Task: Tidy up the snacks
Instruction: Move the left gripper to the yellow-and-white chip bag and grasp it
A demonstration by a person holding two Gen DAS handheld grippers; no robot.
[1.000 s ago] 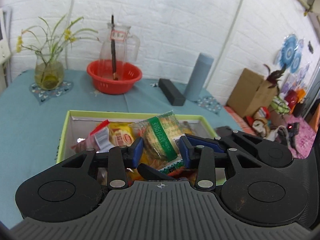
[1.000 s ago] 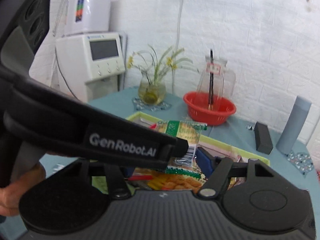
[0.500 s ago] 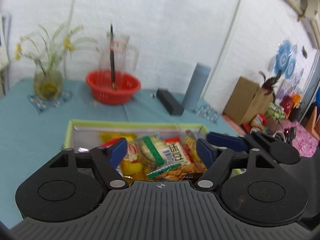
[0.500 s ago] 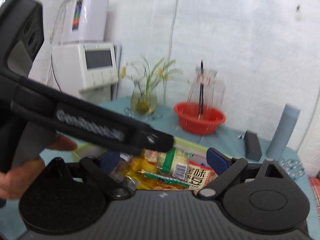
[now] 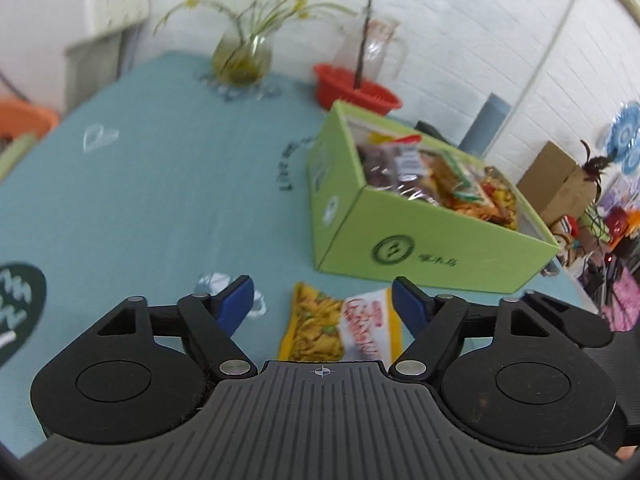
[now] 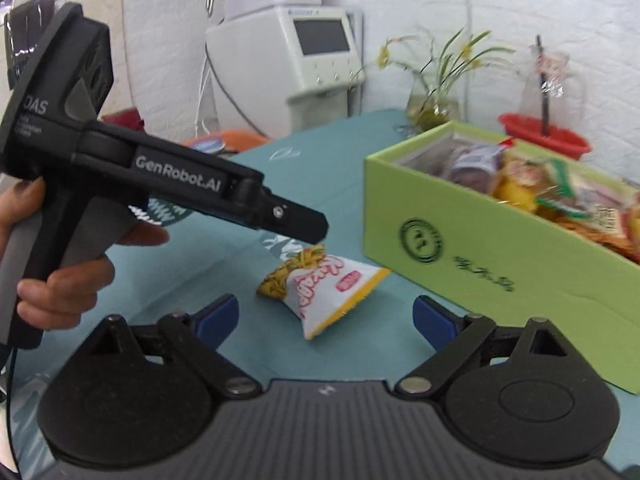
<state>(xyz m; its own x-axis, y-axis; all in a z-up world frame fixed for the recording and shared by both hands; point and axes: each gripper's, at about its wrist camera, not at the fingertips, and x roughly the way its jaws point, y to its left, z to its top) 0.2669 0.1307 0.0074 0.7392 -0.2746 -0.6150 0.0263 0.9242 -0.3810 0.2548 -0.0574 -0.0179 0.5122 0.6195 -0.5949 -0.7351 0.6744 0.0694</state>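
with both the left gripper (image 5: 322, 300) and right gripper (image 6: 326, 316) released and empty, the puffy snack packet (image 6: 324, 286) on the worktop (image 5: 160, 180) could be squeezed out sideways if pinched near an edge.

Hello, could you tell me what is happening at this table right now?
A person is sorting snacks with a hand-held gripper in each hand. The green box on the teal table already holds several packets. One yellow and white snack packet lies loose on the table in front of it. The left hand-held gripper hangs just over that packet, jaws apart and just now narrowing a little, nothing gripped. The right hand-held gripper is open and empty too, facing the same packet.
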